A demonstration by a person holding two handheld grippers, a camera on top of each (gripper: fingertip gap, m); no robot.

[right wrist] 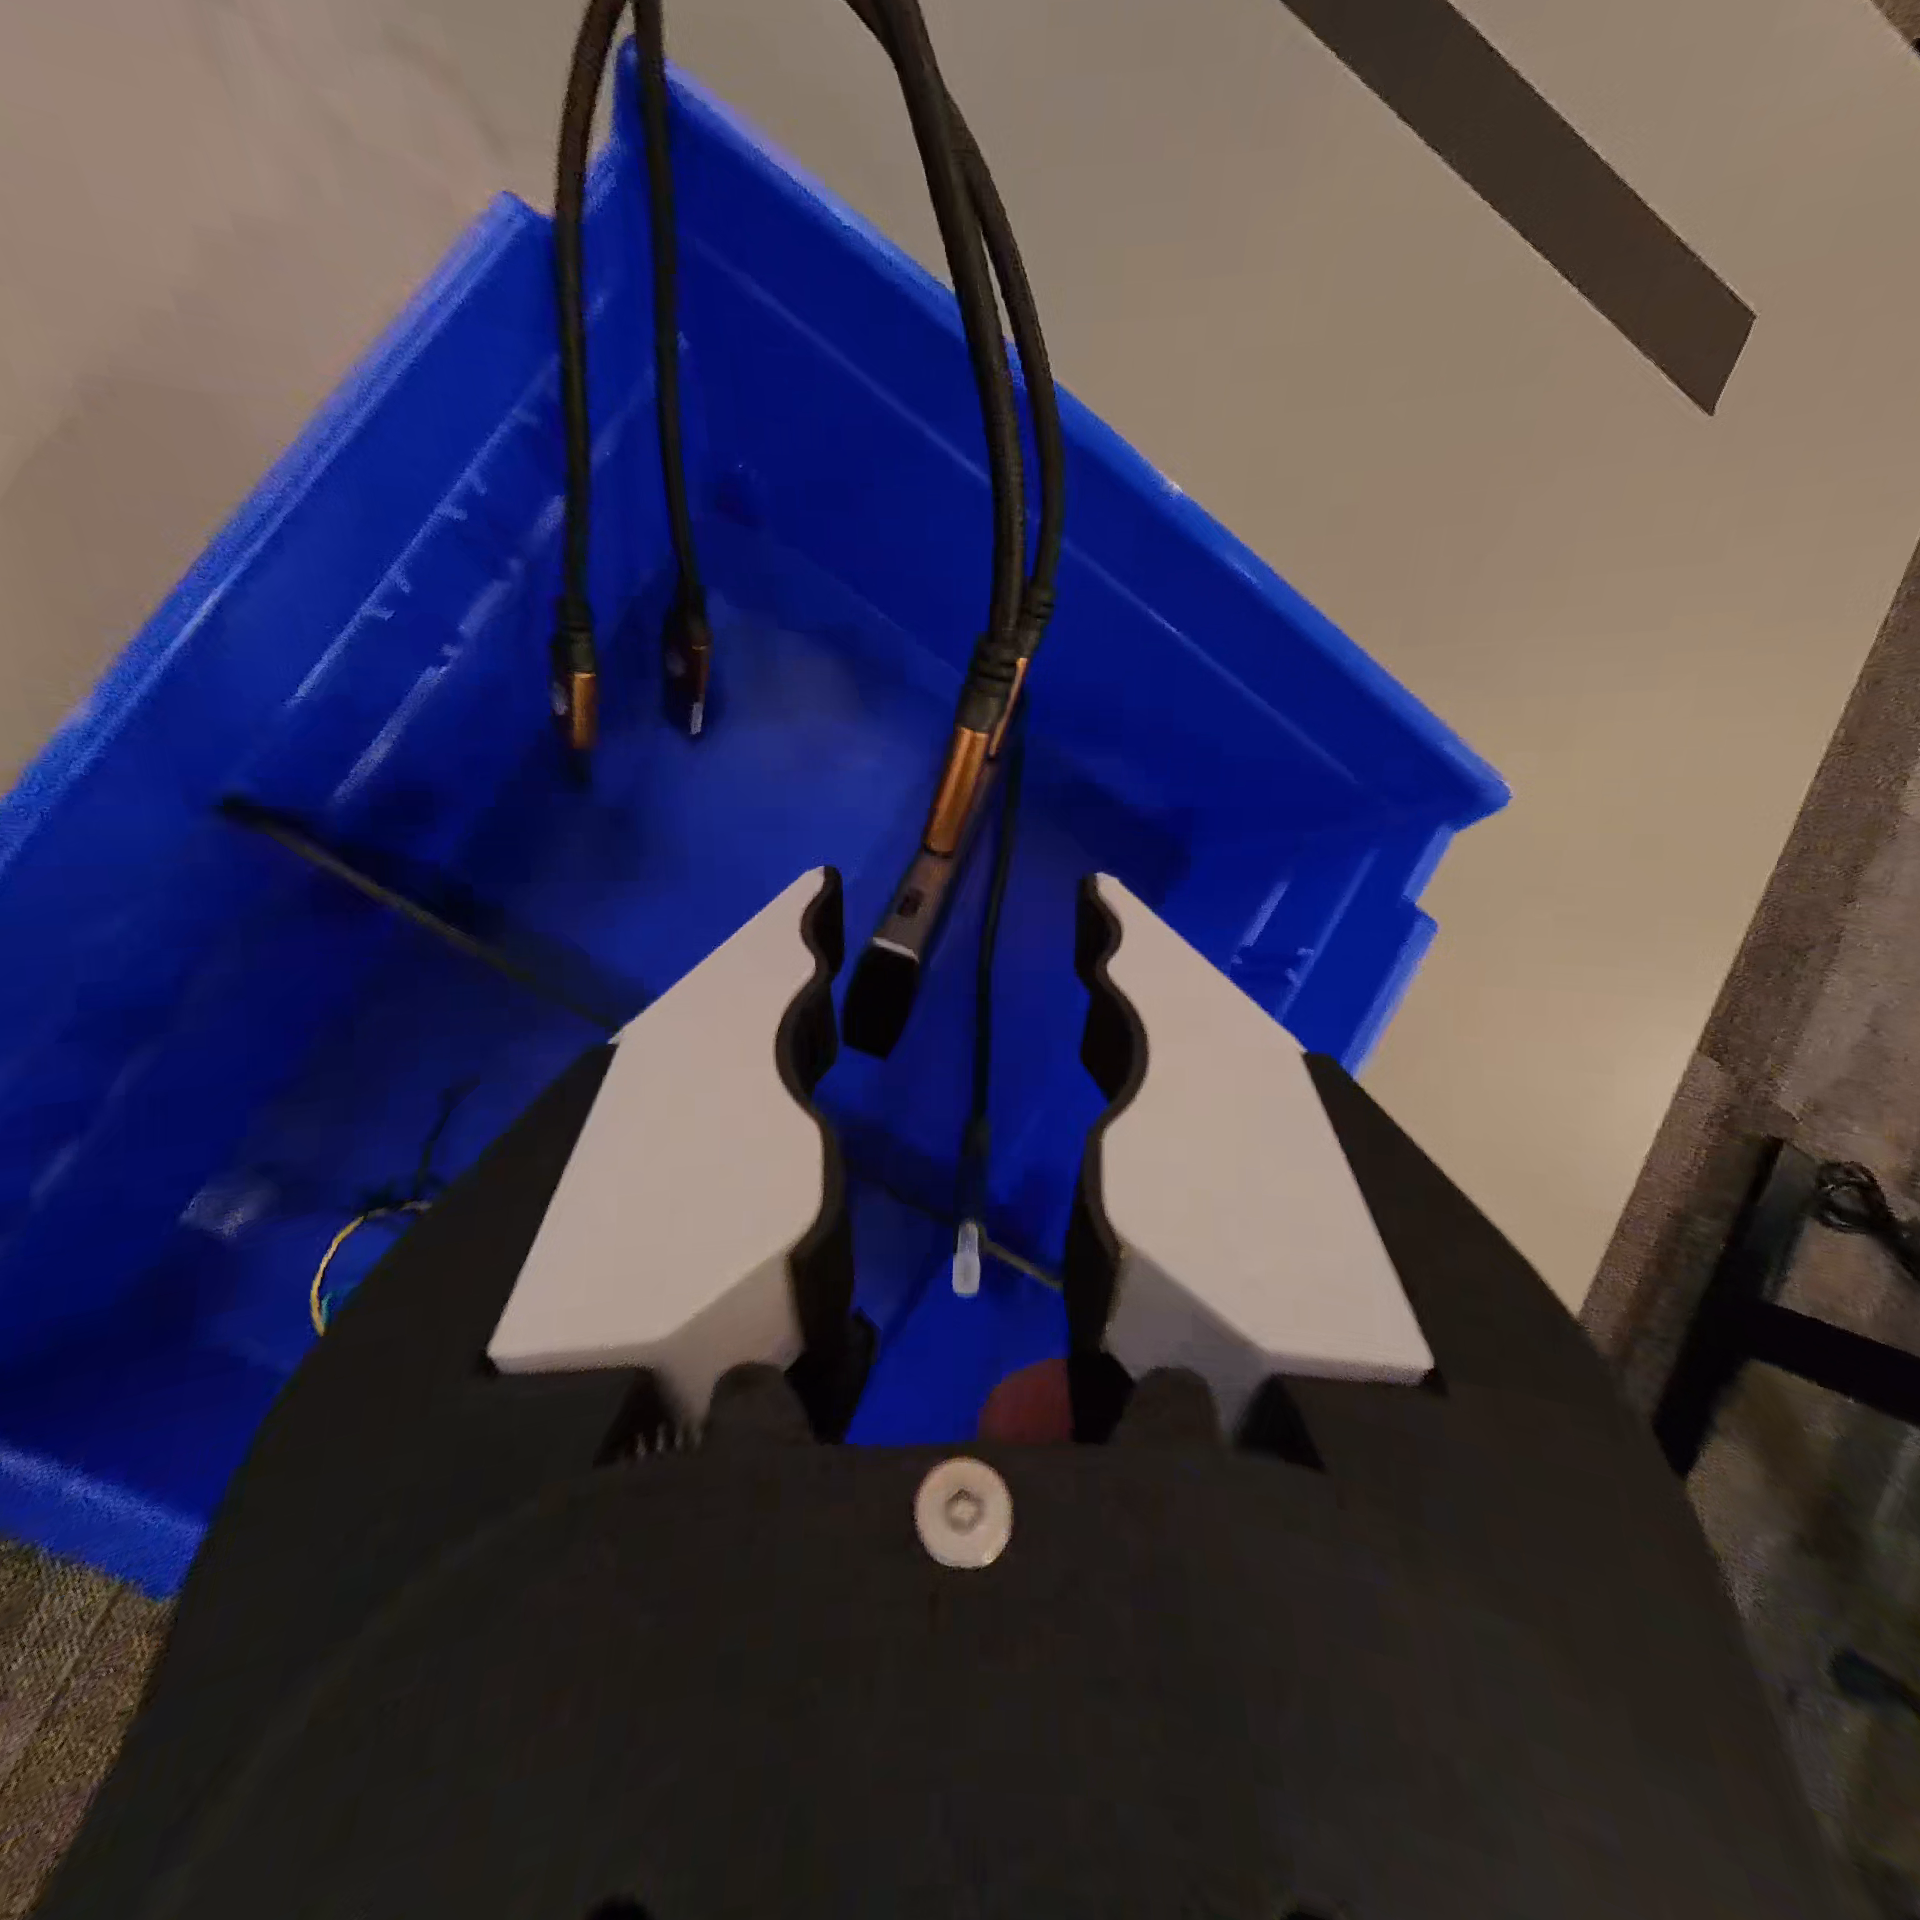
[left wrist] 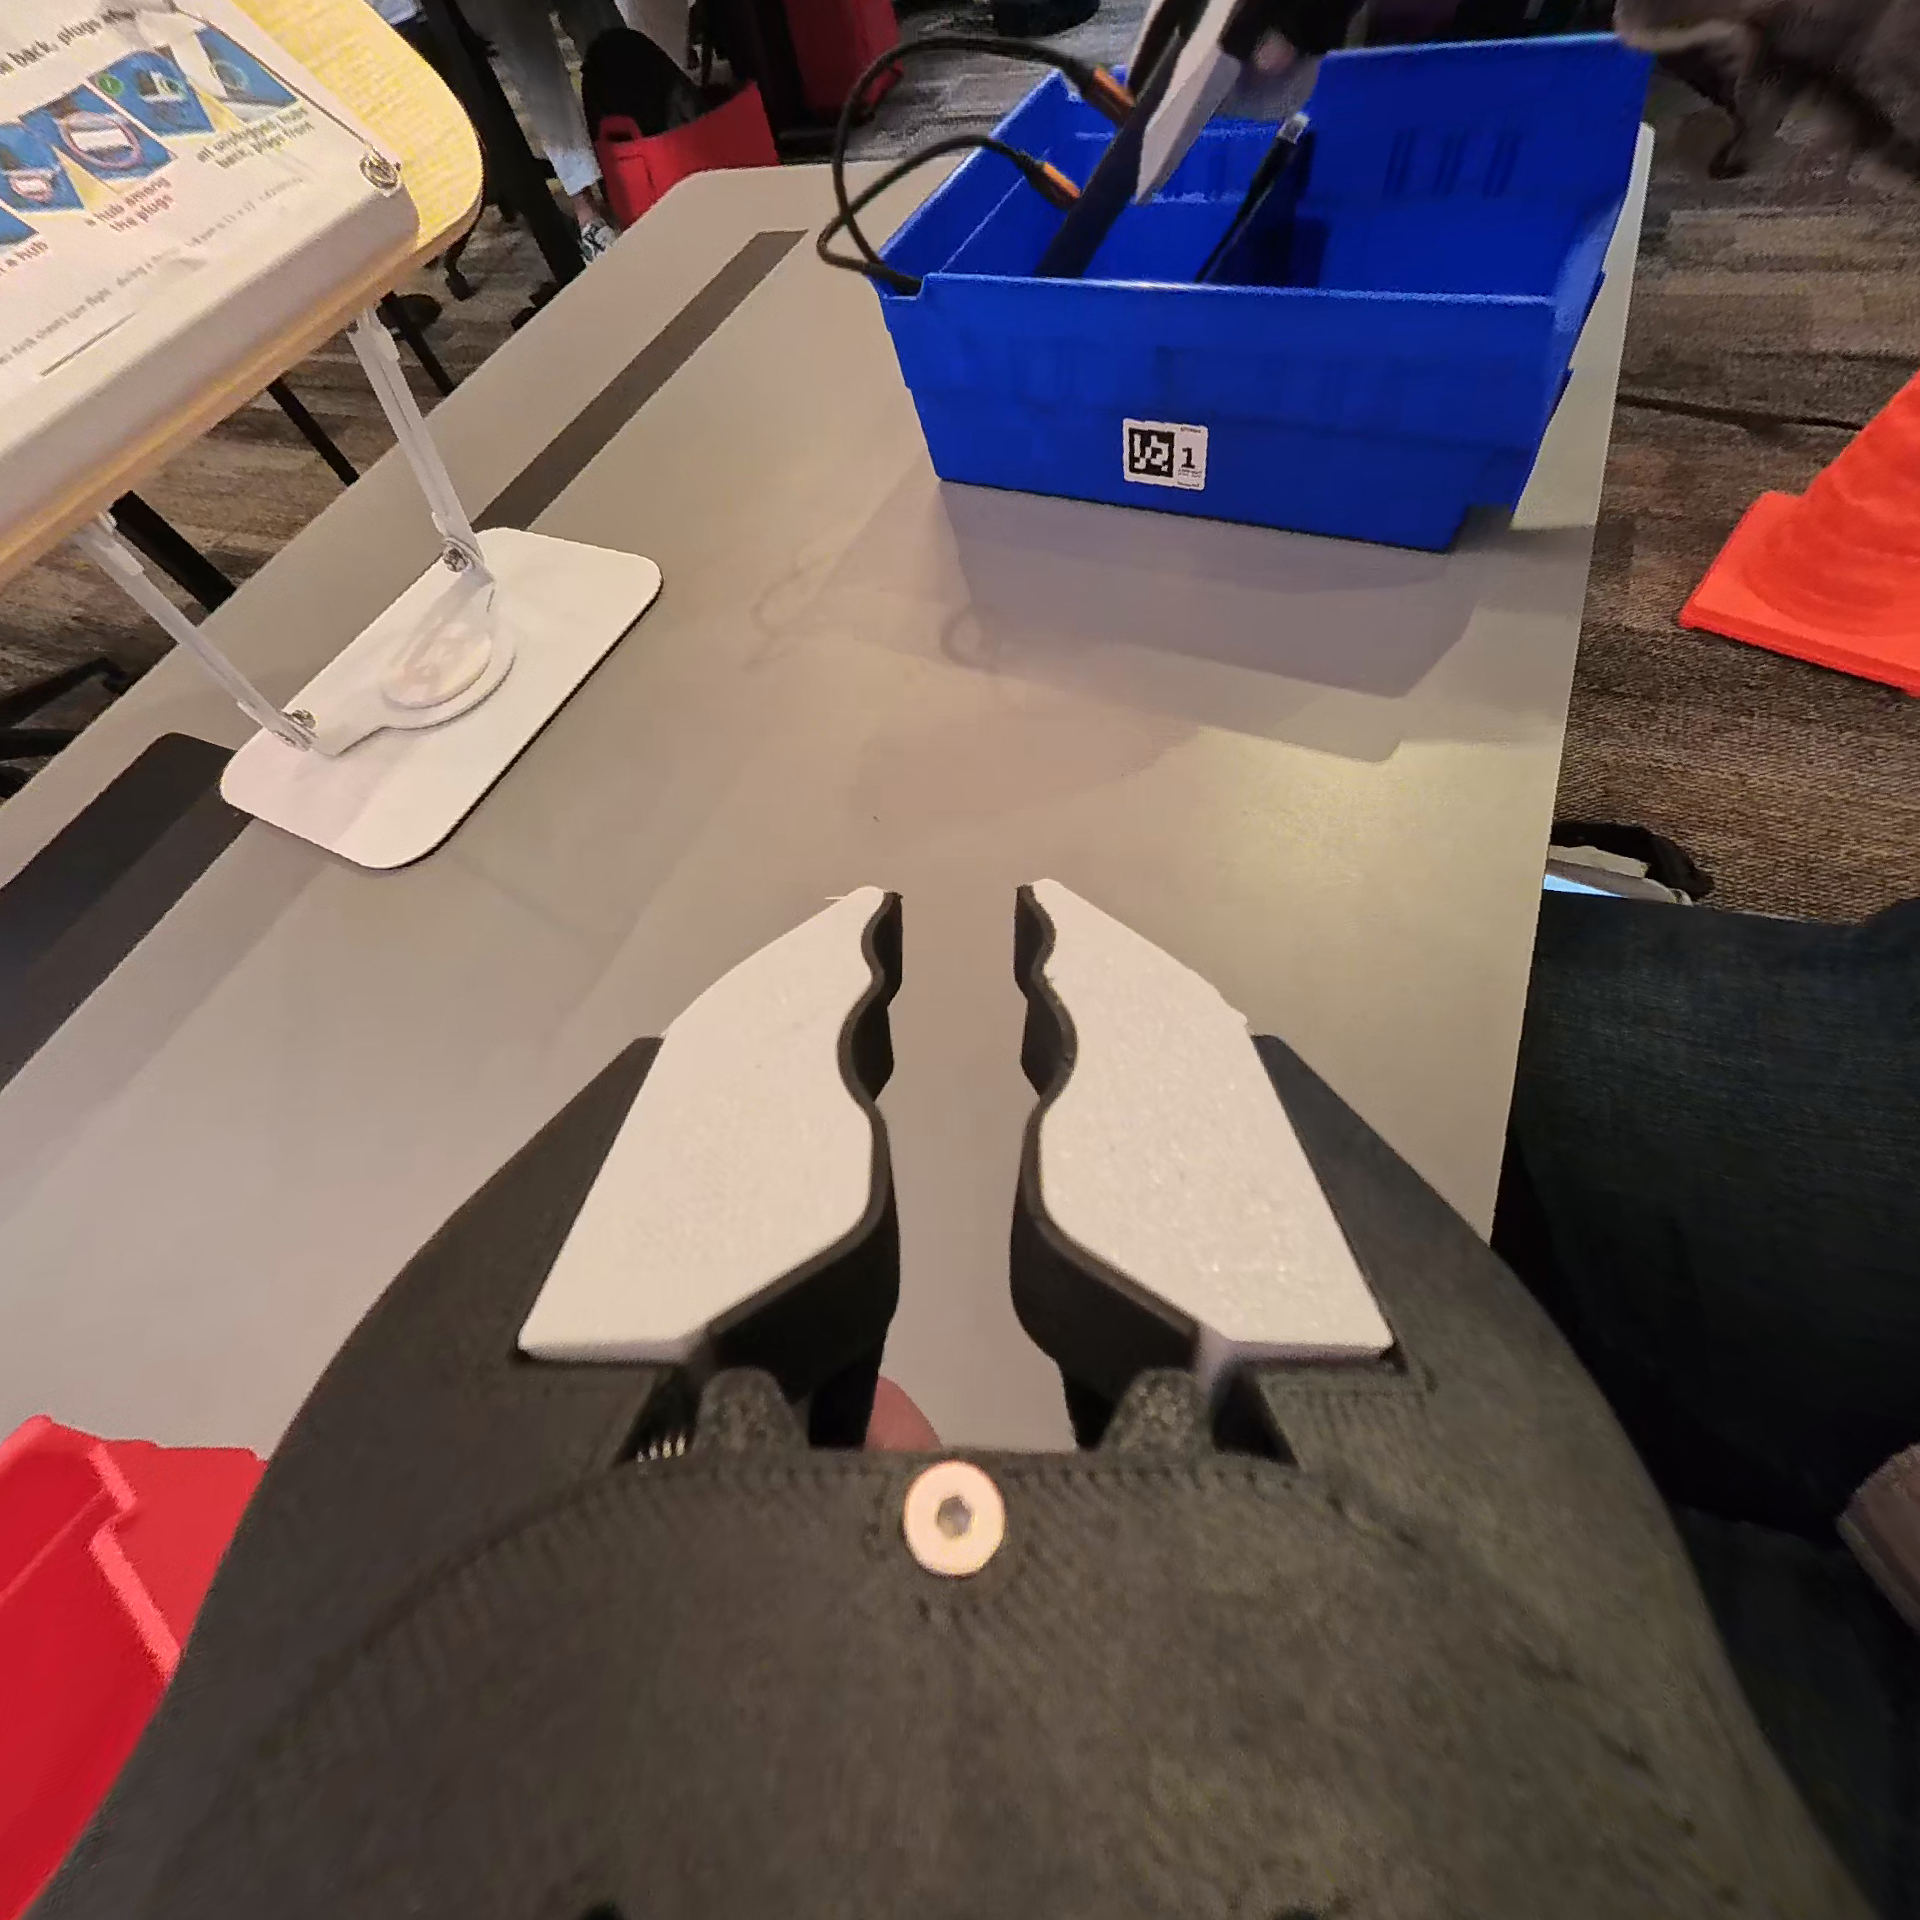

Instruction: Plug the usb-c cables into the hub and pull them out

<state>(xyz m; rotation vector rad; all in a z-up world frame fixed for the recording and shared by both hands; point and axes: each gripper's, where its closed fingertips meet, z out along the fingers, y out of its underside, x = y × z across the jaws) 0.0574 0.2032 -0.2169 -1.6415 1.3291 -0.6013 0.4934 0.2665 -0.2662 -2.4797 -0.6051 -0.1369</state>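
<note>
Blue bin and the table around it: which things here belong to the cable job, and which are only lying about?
For the job:
- blue bin
- black cables with orange-collared plugs
- hub, dark, between the right hand-held gripper tips
- left hand-held gripper, open over the table

Lying about:
- white stand with instruction card
- orange cone on the floor
- red box

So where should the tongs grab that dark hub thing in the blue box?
Probably its long flat sides, near the free lower end. The hub sits tilted in the blue bin, cables plugged into its upper end. The right tongs, open, already straddle it from above.
</note>
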